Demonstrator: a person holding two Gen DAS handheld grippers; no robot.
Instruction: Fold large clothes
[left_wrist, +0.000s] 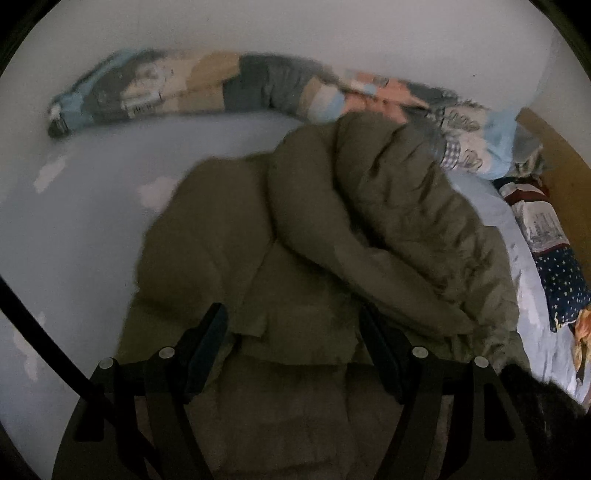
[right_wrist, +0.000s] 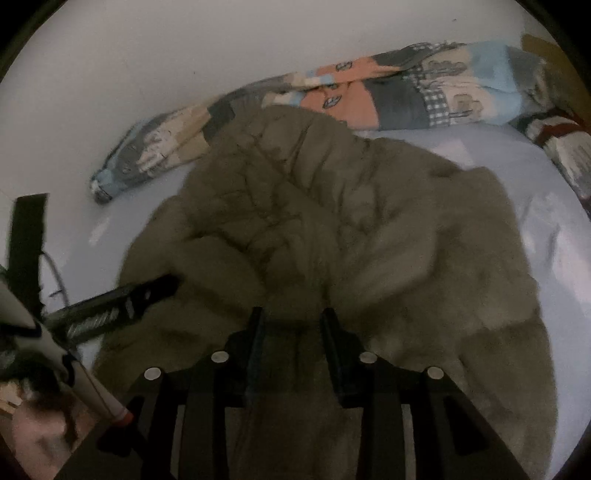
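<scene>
An olive-green padded jacket (left_wrist: 332, 236) lies rumpled on a bed with a pale blue sheet (left_wrist: 92, 206); one part is folded over into a thick roll on its right side. My left gripper (left_wrist: 291, 328) hangs just over the jacket's near part, jaws wide open, with flat fabric below them. In the right wrist view the jacket (right_wrist: 332, 221) spreads wide and its folds run together into my right gripper (right_wrist: 293, 321). That gripper's narrow jaws pinch a raised ridge of the fabric. One finger (right_wrist: 147, 295) of the left gripper reaches in from the left.
A rolled patchwork quilt (left_wrist: 229, 85) lies along the white wall at the far side of the bed. A star-patterned pillow (left_wrist: 561, 280) and a wooden headboard (left_wrist: 561, 162) are on the right. A black cable (left_wrist: 44, 343) crosses the left. Bare sheet (right_wrist: 554, 229) shows right of the jacket.
</scene>
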